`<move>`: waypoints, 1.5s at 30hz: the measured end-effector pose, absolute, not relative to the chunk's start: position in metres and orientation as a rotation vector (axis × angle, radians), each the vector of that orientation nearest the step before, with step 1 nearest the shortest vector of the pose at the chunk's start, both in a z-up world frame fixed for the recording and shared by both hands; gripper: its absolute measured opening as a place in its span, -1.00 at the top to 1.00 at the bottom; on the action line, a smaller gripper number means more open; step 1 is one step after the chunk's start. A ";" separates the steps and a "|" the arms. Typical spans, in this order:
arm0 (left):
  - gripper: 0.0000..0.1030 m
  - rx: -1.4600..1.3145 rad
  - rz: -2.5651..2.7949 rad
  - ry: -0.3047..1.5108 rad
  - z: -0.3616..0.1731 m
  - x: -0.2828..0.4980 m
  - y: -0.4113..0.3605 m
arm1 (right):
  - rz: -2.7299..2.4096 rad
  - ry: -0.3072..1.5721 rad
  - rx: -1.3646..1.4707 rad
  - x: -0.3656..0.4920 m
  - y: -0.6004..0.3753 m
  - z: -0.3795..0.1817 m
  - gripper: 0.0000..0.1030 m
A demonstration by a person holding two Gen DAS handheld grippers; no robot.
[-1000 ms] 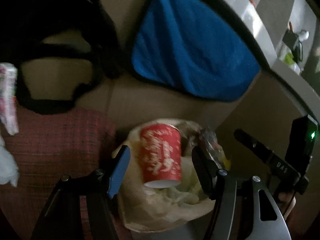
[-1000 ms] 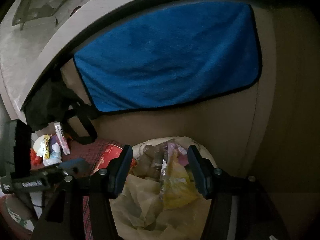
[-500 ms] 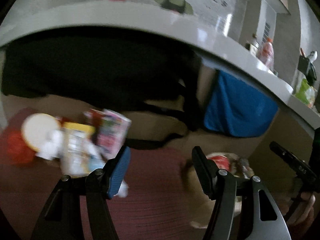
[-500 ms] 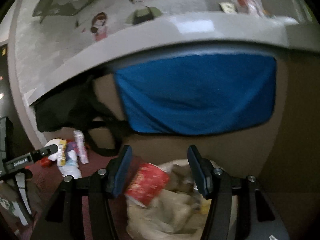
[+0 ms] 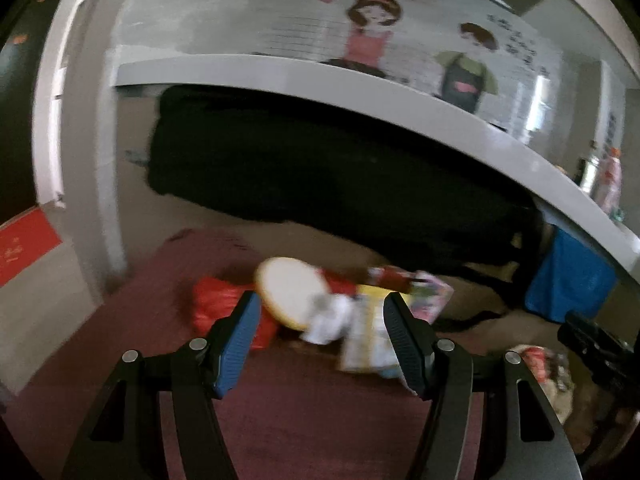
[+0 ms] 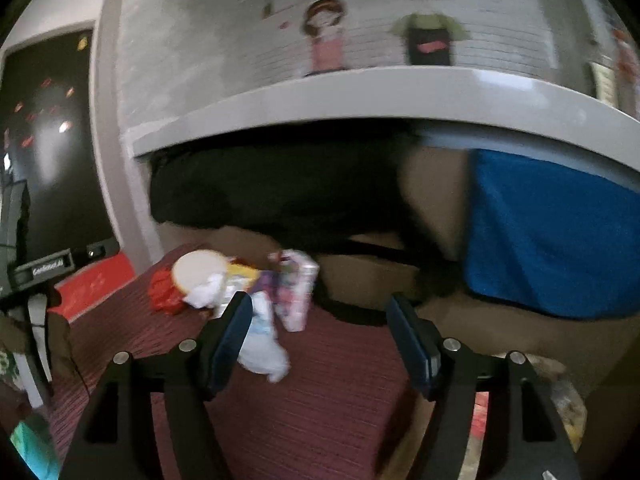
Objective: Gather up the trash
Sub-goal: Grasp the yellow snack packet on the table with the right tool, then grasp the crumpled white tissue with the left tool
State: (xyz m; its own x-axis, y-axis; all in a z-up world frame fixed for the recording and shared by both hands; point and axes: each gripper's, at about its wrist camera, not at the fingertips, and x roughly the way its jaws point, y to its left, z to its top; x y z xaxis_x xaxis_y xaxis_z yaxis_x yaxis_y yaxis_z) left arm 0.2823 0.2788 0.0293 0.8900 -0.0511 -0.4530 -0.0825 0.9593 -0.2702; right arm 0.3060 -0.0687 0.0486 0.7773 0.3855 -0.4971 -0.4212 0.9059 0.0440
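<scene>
The trash (image 5: 344, 316) lay in a small heap on the dark red cloth (image 5: 320, 420), toward the far side of it, below the black bag (image 5: 320, 176) that hung under the grey ledge (image 5: 360, 96). In the heap we saw a round pale lid (image 5: 292, 292), a red bag (image 5: 216, 304) just left of it, white crumpled paper (image 5: 326, 318), a yellow and white wrapper (image 5: 368, 344), and a pink printed carton (image 6: 298, 292) standing at the right end. From the right wrist view, a white tissue (image 6: 264, 344) lay nearer to us than the rest, partly behind one finger.

Our left gripper (image 5: 322, 340) was empty, jaws apart, with the heap framed in the gap beyond its tips. Our right gripper (image 6: 320, 336) was also empty; its jaws had just been opening and stood wide, nothing between them but bare cloth beyond.

At the lower right of the left view we saw a pale bag (image 5: 556, 380) with something red in it, blurred, and beside it part of the other gripper's dark body. A blue towel (image 6: 552, 236) hung from the ledge to the right of the black bag. Above the ledge, the wall carried two cartoon figures (image 6: 324, 36).
</scene>
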 end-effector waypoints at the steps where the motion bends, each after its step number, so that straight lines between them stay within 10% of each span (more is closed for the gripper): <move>1: -0.25 -0.287 0.036 0.473 0.028 0.282 0.288 | 0.464 0.541 -0.080 0.313 -0.057 0.044 -0.31; 20: -0.25 -0.343 0.156 0.558 -0.010 0.305 0.386 | 0.449 0.769 -0.199 0.424 0.096 -0.068 -0.28; 24: -0.25 -0.352 0.099 0.603 -0.029 0.324 0.371 | 0.495 0.840 -0.199 0.437 0.100 -0.080 0.38; 45: -0.25 -0.320 -0.062 0.621 -0.055 0.363 0.272 | 0.480 0.763 -0.021 0.388 -0.025 -0.034 0.45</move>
